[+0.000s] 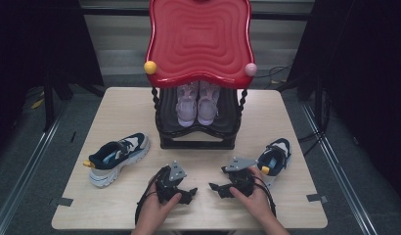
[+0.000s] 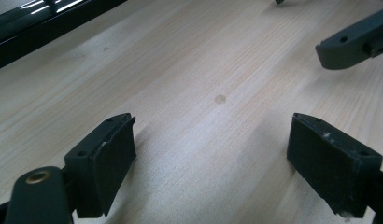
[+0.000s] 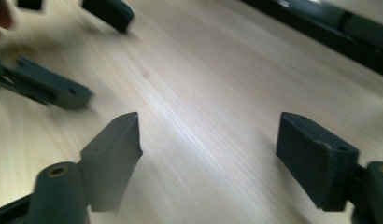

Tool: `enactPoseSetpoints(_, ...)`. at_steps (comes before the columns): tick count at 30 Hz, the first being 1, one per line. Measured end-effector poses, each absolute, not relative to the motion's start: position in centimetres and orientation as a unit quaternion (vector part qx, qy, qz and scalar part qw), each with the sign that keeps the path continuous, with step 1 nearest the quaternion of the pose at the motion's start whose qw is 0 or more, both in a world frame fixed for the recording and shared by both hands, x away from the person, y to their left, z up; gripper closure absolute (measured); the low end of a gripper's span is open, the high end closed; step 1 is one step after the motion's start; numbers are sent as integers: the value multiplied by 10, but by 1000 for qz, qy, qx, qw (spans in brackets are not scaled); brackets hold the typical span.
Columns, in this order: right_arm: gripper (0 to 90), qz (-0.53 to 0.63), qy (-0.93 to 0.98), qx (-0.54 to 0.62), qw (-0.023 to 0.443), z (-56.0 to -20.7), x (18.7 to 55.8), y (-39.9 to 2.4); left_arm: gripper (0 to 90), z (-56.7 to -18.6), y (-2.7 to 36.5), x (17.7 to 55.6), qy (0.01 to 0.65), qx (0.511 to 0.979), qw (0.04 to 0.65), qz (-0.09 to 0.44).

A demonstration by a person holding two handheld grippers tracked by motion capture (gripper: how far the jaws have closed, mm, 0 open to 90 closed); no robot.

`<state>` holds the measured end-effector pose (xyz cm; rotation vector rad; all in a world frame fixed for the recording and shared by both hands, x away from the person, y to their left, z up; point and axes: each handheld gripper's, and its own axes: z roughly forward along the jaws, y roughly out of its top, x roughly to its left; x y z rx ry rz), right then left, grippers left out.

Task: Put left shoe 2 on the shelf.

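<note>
Two grippers — left gripper (image 1: 191, 192), right gripper (image 1: 214, 188) — fingers released; four shoes, two (image 1: 197, 104) racked.

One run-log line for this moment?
left gripper: open, empty | right gripper: open, empty | both low over table | left shoe, right shoe: untouched

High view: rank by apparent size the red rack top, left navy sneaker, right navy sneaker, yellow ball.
1. red rack top, though nearest the camera
2. left navy sneaker
3. right navy sneaker, seen end-on and partly behind the hand-held gripper, so unsure
4. yellow ball
</note>
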<state>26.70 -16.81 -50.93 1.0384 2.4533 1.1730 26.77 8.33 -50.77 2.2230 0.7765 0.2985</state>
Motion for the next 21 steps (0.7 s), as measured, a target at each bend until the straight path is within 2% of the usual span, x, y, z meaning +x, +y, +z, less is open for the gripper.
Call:
enactPoseSetpoints(13, 169, 380, 850, 343, 128, -510, 264, -166, 138, -508, 86, 267, 296, 871, 376, 110)
enactPoseSetpoints(21, 165, 374, 852, 340, 134, -510, 263, -164, 153, -496, 96, 273, 309, 883, 343, 88)
